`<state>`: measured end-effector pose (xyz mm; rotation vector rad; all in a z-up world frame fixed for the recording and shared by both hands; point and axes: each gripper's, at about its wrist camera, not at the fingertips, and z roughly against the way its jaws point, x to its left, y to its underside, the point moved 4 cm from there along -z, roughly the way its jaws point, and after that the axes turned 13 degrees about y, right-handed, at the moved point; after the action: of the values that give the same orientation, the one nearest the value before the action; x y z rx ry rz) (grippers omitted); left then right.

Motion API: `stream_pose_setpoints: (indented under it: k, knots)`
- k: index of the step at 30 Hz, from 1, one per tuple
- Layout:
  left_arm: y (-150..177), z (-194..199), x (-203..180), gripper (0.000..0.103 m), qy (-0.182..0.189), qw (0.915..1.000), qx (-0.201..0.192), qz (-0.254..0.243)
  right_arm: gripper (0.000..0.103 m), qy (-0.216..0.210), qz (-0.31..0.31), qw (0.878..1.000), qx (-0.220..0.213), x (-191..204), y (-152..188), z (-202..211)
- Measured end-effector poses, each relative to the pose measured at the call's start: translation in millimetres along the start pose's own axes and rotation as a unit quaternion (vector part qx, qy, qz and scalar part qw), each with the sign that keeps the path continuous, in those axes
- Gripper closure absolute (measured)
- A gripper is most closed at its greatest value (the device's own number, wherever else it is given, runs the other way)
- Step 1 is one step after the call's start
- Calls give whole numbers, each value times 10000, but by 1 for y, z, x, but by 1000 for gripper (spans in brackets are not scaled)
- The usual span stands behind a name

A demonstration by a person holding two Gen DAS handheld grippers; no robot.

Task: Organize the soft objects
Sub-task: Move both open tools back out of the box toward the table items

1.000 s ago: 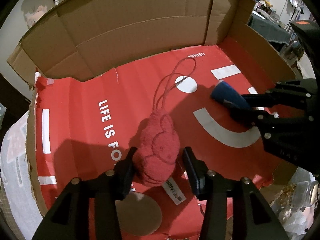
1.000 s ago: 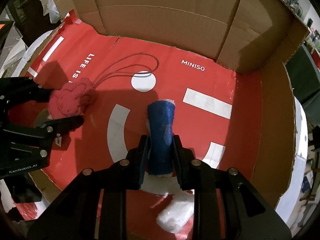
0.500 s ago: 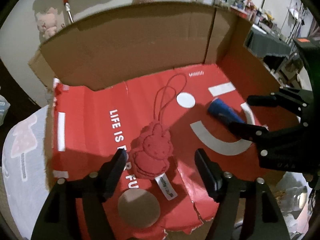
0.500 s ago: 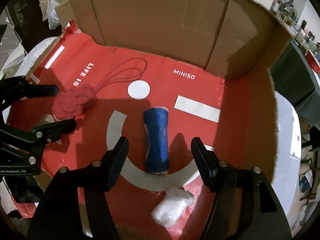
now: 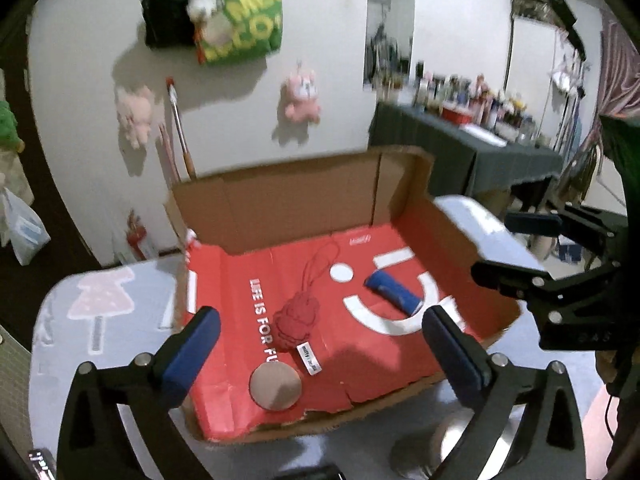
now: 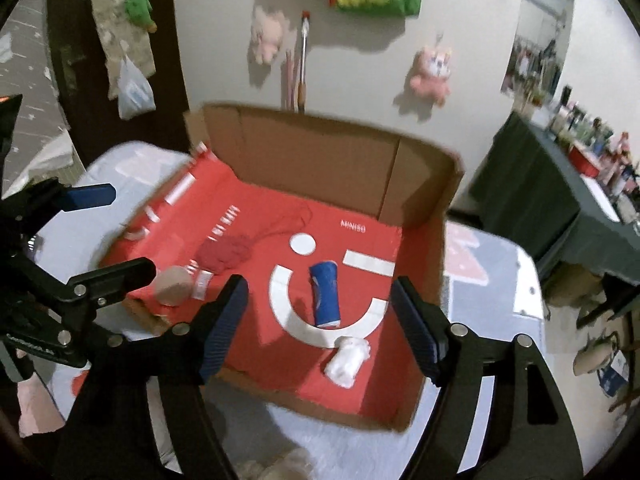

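Note:
A red plush toy (image 5: 297,319) (image 6: 224,255) with a long cord lies on the red floor of the open cardboard box (image 5: 300,200) (image 6: 320,152). A rolled blue cloth (image 5: 394,291) (image 6: 326,294) lies to its right on the white smile mark. My left gripper (image 5: 320,354) hangs above the box's near side, jaws opening wide, nothing between them. My right gripper (image 6: 320,324) is also raised over the box, jaws opening, empty. Each gripper shows at the edge of the other's view: the right gripper (image 5: 516,246), the left gripper (image 6: 116,232).
A white crumpled wad (image 6: 347,362) and a tan disc (image 5: 275,386) (image 6: 173,285) also lie in the box. The box rests on a pale printed tablecloth (image 5: 100,304). Plush toys (image 5: 302,96) and a green bag (image 5: 240,20) hang on the wall; a cluttered dark table (image 5: 460,148) stands at right.
Both grippers let go, the left of the red plush and the right of the blue roll, opened wide, and rose back away from the box. Both objects stay on the box floor.

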<state>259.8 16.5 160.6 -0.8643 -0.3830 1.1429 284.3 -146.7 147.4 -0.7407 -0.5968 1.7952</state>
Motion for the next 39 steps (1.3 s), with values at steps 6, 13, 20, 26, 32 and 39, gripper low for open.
stream_pose_setpoints:
  k: [6, 13, 20, 26, 32, 39]
  knots:
    - [15, 55, -24, 0, -119, 9975, -666, -191, 22, 245, -95, 9967, -769, 1, 20, 73]
    - [47, 94, -46, 0, -120, 9931, -1155, -150, 15, 320, -295, 9898, -1359, 7, 59, 128]
    - [81, 123, -68, 0, -284, 9872, -1549, -256, 14, 419, -633, 9831, -1667, 9, 101, 158]
    - [110, 136, -80, 0, -357, 9820, -1829, -310, 13, 588, -752, 9775, -1883, 12, 133, 175]
    - [139, 132, -82, 0, -280, 9805, -1936, -216, 13, 701, -917, 9692, -2173, 17, 164, 181]
    - [177, 108, -83, 0, -186, 9833, -1792, -259, 11, 742, -1119, 9652, -2246, 25, 206, 165]
